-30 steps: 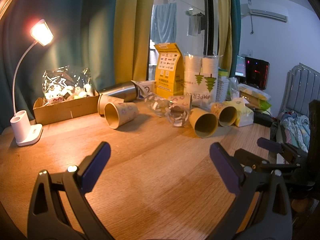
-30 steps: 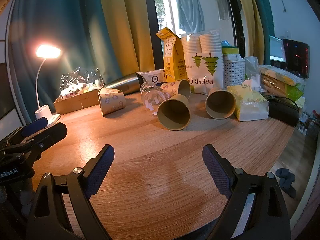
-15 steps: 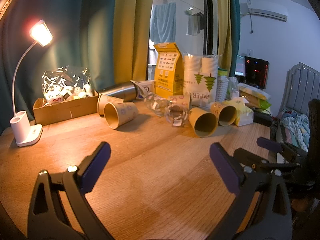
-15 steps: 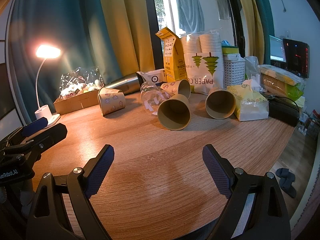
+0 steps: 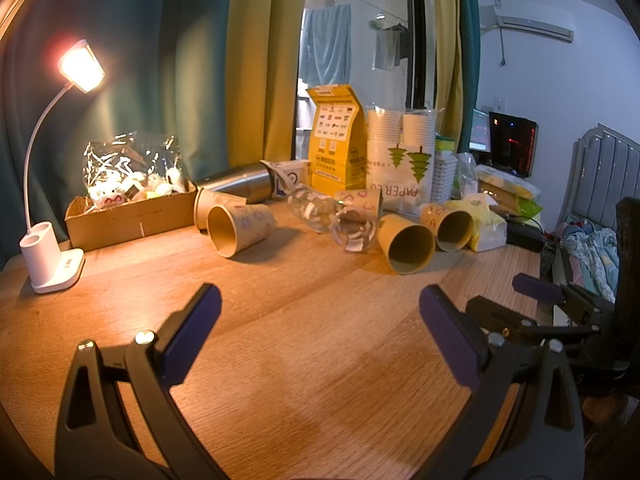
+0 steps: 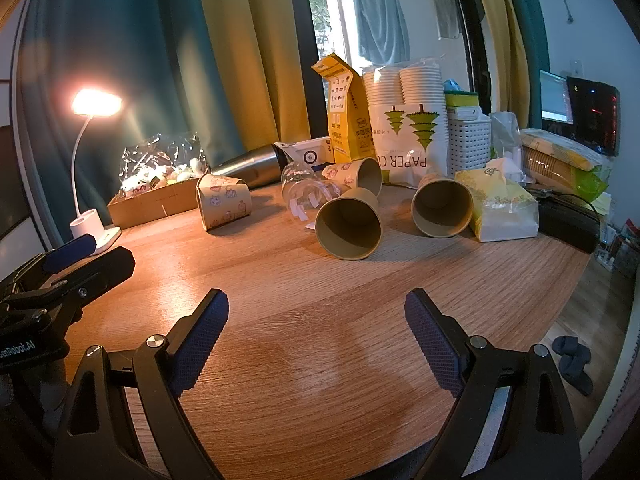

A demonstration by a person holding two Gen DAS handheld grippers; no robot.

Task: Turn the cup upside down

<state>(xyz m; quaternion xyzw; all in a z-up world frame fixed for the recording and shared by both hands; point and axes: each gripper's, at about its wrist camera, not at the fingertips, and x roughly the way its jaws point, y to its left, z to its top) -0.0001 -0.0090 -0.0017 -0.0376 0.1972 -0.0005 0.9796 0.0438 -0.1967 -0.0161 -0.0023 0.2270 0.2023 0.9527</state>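
Several paper cups lie on their sides on the wooden table. In the right wrist view the nearest cup point(image 6: 348, 225) faces me with its open mouth, another point(image 6: 442, 208) lies to its right, and a printed cup point(image 6: 224, 202) lies at the left. In the left wrist view a printed cup point(image 5: 240, 229) lies left of centre and two plain cups point(image 5: 406, 244) point(image 5: 452, 226) lie at the right. A clear glass point(image 5: 354, 230) lies between them. My left gripper point(image 5: 318, 308) and right gripper point(image 6: 316, 312) are open and empty, well short of the cups.
A lit desk lamp point(image 5: 54, 252) stands at the left. A cardboard box point(image 5: 128, 216) with bagged items, a steel flask point(image 5: 240, 184), a yellow carton point(image 5: 336, 140) and a pack of paper cups point(image 5: 400, 160) line the back. The table's edge point(image 6: 576, 280) runs at the right.
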